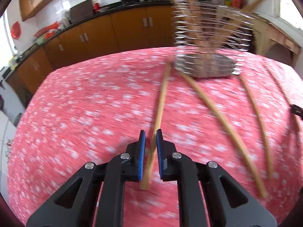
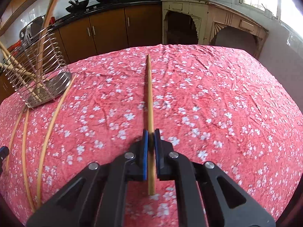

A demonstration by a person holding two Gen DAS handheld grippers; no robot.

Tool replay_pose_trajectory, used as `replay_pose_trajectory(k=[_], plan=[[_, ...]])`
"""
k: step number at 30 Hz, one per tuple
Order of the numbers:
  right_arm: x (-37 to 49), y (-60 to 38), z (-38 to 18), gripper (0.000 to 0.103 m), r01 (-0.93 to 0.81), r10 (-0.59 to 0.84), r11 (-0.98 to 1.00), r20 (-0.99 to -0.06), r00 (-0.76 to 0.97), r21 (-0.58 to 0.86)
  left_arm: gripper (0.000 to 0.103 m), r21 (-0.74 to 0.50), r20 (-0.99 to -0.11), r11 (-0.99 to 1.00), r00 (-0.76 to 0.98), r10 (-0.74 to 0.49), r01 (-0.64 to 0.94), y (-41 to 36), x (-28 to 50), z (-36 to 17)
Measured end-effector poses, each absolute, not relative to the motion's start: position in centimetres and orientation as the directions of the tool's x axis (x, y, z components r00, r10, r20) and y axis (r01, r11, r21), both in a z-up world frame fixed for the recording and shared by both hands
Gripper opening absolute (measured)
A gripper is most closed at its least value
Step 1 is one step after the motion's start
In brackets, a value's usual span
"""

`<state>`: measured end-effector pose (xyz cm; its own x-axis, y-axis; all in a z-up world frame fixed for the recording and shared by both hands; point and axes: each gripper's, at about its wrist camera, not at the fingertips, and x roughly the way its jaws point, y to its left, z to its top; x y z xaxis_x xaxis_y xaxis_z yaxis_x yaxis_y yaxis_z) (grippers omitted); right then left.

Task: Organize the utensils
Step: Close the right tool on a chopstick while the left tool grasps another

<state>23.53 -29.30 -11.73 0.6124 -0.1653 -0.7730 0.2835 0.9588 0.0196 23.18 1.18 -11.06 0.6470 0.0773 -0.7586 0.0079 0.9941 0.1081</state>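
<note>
In the blurred left wrist view my left gripper [image 1: 151, 134] has its blue pads shut on a wooden chopstick [image 1: 161, 102], which lies along the pink cloth towards the wire utensil holder [image 1: 208, 37]. In the right wrist view my right gripper [image 2: 151, 132] is shut on another chopstick [image 2: 150, 94], which points straight ahead over the table. The wire utensil holder [image 2: 37, 66] stands at the left with several chopsticks leaning inside. Loose chopsticks [image 2: 51, 123] lie beside it; two loose chopsticks [image 1: 217, 117] show to the right in the left wrist view.
The table [image 2: 227, 94] has a pink floral cloth. Brown kitchen cabinets [image 2: 109, 28] under a black counter with woks run behind it. A cream sideboard [image 2: 217, 19] stands at the back right below a window.
</note>
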Motion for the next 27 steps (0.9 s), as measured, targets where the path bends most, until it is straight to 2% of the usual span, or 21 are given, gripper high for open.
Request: replay_pose_trajectory(k=[4,12,13,17,18,20,27], plan=[[24.0,-30.6,-11.7,0.008,0.307,-0.168,0.951,-0.772,0.613,0.037,0.012,0.11,-0.765,0.994,0.637,0.098,-0.02,4.4,25.1,-11.3],[23.4,-31.4,-11.6,0.01,0.301,-0.15,0.952,-0.775,0.614,0.054,0.014,-0.013,-0.765,0.999,0.644,-0.035,0.04,6.8,24.6,-10.8],[23.1,-31.3,-11.6,0.011,0.293,-0.139,0.954,-0.776,0.615,0.062,0.015,-0.007,-0.762,0.999,0.647,-0.038,0.05,6.9,24.2,-10.7],[21.2,-30.9,-11.6,0.016,0.267,-0.097,0.959,-0.778,0.621,0.093,0.037,0.045,-0.756,0.993,0.653,-0.038,0.11,6.6,22.9,-10.5],[21.0,-30.9,-11.6,0.016,0.264,-0.093,0.96,-0.777,0.623,0.096,0.039,0.068,-0.754,0.99,0.656,-0.029,0.122,6.4,22.7,-10.5],[20.4,-30.9,-11.7,0.016,0.26,-0.096,0.961,-0.774,0.625,0.091,0.039,0.103,-0.756,0.984,0.654,-0.019,0.147,6.1,22.2,-10.8],[19.9,-31.2,-11.7,0.016,0.255,-0.082,0.961,-0.77,0.633,0.107,0.04,0.004,-0.776,0.996,0.628,-0.056,0.095,8.2,22.9,-11.0]])
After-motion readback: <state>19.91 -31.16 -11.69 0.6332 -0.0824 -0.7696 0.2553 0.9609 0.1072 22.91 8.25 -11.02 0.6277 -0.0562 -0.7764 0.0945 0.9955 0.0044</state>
